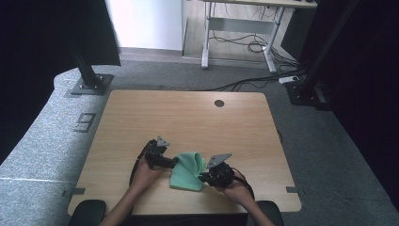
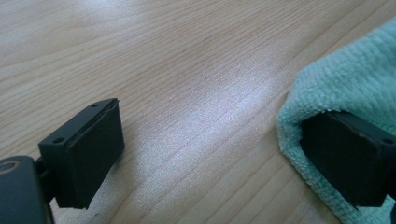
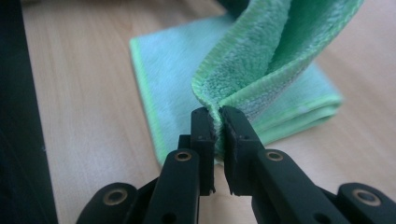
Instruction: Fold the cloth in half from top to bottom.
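green cloth (image 3: 261, 60) in right tongs (image 3: 218, 126)

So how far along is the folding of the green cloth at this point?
Partly done: the green cloth already lies doubled on the table, stacked edges showing. In hand: the right gripper is shut on a raised fold, while the left gripper stands open, one jaw touching the cloth's edge. Left: lay that fold down and, probably, release.

The green cloth (image 2: 345, 84) (right part) is cut off at the frame edge.
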### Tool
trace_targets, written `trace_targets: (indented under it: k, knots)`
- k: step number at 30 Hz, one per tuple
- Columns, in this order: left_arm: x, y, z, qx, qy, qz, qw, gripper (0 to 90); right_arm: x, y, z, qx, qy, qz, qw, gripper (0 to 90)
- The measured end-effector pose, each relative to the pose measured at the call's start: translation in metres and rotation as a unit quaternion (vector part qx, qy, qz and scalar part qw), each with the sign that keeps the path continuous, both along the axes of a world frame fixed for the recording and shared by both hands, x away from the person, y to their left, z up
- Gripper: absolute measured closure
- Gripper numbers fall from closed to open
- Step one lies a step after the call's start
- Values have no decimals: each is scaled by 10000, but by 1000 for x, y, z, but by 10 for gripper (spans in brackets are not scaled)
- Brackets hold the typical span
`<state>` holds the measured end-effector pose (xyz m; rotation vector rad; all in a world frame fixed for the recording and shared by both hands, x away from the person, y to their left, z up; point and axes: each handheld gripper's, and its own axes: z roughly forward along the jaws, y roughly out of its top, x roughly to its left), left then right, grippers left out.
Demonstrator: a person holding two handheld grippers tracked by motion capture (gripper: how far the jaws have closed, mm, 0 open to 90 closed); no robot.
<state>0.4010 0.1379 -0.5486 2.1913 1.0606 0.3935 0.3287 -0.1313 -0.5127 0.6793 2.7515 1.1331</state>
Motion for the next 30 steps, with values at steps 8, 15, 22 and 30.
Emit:
trace_targets:
  k: [8,15,22,30]
  knots:
    - [0,4,2,-97,117,-377,9992,79,-5,3,-19,71,207,-93,9997,818]
    - [-8,15,29,-258,64,-829,9962,86,-5,1,-24,197,268,-165,9993,815]
    - [11,10,52,-472,-248,-563,9970,91,-6,2,-24,209,263,-189,9993,802]
    - [37,-38,44,6,-194,-883,9959,91,-7,1,-25,287,314,-220,9989,795]
